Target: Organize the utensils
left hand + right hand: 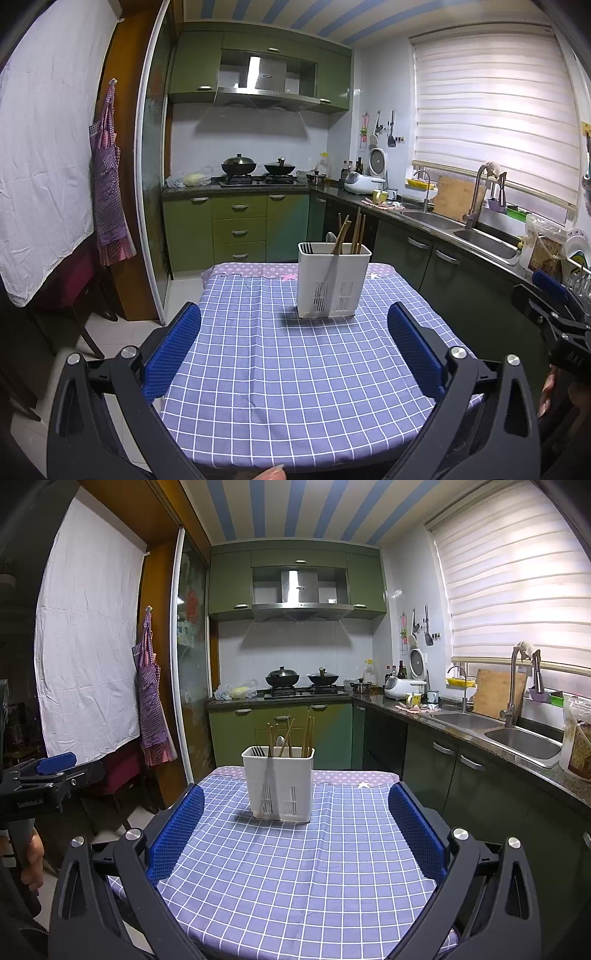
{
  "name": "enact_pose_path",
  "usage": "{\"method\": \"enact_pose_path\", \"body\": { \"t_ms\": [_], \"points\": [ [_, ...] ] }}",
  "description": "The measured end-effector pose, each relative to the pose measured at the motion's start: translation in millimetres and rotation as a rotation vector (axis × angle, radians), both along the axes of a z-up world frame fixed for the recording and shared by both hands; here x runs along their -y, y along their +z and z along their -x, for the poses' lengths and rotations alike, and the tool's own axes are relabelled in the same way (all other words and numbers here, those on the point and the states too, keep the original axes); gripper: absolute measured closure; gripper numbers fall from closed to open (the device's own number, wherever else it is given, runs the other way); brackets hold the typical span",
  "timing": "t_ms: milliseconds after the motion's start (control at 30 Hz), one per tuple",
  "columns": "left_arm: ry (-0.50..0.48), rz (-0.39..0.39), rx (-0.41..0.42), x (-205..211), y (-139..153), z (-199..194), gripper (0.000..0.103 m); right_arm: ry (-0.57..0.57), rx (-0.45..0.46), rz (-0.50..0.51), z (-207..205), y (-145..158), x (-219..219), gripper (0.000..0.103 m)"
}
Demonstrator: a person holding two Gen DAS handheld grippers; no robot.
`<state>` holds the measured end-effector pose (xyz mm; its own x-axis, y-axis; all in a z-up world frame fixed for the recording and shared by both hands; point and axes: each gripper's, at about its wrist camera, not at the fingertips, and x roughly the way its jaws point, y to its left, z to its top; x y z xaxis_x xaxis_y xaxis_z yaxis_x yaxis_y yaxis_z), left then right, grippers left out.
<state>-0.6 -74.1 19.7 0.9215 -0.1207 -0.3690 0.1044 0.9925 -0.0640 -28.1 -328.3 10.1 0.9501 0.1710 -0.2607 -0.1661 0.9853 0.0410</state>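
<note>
A white slotted utensil holder (333,279) (279,782) stands upright near the far edge of the table with the blue checked cloth (295,369) (295,856). Wooden chopsticks (356,230) (308,734), a spoon (330,238) (280,743) and dark fork tines (258,752) stick out of its top. My left gripper (294,317) hangs open above the near half of the table, nothing between its blue pads (173,350). My right gripper (295,799) is open too, empty, well short of the holder. Each gripper appears at the edge of the other's view.
Green kitchen cabinets and a dark counter (480,734) run along the back and right, with a stove and two woks (258,168), a double sink (480,240) and taps. A checked apron (109,177) hangs left beside a white sheet (44,147). A dark red chair (114,768) stands left of the table.
</note>
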Motion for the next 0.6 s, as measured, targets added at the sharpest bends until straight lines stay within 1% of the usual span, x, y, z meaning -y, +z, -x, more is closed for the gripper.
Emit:
{"method": "enact_pose_path", "body": {
  "t_ms": [600],
  "points": [
    [0.003, -0.014, -0.002, -1.8, -1.7, -0.3, 0.007, 0.009, -0.006, 0.0, -0.3, -3.9, -9.8, 0.005]
  ]
}}
